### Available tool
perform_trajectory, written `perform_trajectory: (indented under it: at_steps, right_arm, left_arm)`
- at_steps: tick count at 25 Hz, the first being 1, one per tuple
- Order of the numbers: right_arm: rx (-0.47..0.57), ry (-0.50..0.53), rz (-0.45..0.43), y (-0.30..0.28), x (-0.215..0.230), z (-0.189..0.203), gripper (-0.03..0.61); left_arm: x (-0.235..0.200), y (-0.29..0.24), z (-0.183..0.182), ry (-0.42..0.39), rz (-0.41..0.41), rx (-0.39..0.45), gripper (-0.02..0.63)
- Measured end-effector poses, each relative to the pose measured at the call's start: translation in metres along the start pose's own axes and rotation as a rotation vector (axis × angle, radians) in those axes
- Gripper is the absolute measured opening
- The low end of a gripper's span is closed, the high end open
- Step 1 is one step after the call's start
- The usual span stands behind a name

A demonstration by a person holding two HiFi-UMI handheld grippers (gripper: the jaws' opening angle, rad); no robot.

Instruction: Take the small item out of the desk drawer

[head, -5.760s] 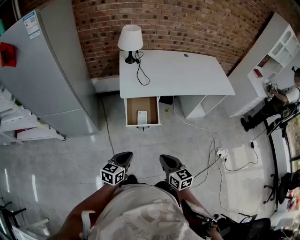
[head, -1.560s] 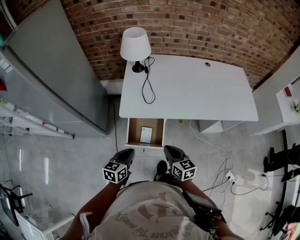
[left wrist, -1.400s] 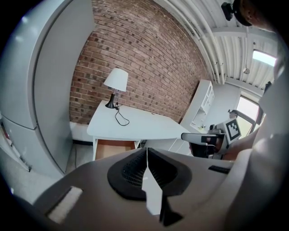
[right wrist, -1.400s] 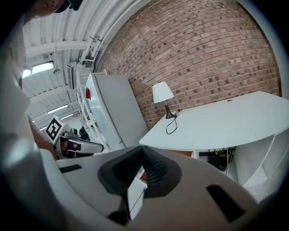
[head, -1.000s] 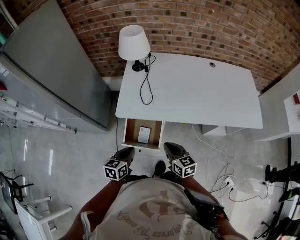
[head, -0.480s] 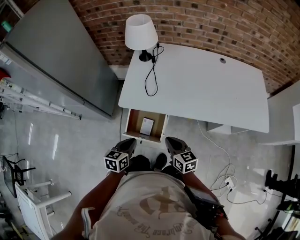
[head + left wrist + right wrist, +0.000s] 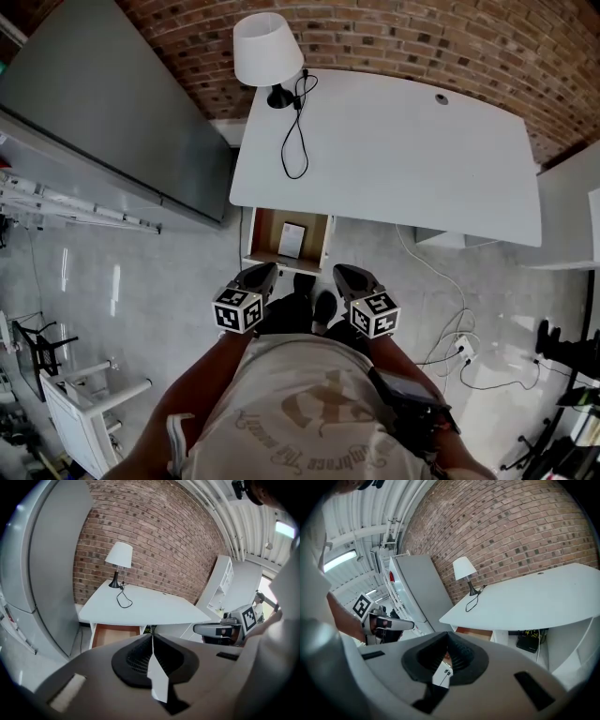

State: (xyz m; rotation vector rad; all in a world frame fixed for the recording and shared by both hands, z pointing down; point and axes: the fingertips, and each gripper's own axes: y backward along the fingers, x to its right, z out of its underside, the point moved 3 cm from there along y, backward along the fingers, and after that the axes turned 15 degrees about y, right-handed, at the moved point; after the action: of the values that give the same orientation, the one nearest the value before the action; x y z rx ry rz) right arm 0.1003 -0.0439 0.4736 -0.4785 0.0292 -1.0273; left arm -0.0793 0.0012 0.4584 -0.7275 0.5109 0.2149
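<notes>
The white desk (image 7: 394, 150) has a wooden drawer (image 7: 251, 239) pulled open below its front left edge. A small white card-like item (image 7: 292, 239) lies flat inside it. My left gripper (image 7: 265, 269) hovers just in front of the drawer's front edge, shut and empty. My right gripper (image 7: 341, 270) hangs level with it to the right, also shut with nothing in it. In the left gripper view the left gripper (image 7: 152, 637) points at the drawer (image 7: 115, 634). In the right gripper view the right gripper (image 7: 448, 639) points toward the desk (image 7: 534, 599).
A white lamp (image 7: 267, 52) stands at the desk's back left with its black cable (image 7: 295, 131) trailing over the top. A tall grey cabinet (image 7: 112, 103) stands left of the desk. Cables and a power strip (image 7: 459, 347) lie on the floor at right.
The person has stepped closer to the desk, so both grippers now sit right at the open drawer's front. Both stayed shut.
</notes>
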Motion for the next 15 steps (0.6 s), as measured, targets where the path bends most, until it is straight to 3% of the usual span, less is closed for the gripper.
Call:
perform_trajectory:
  at_steps: [15]
  right_arm:
    - [-0.036, -0.036, 0.006, -0.022, -0.004, 0.020, 0.006]
  left_arm:
    - [-0.022, -0.025, 0.018, -0.014, -0.008, -0.088, 0.012]
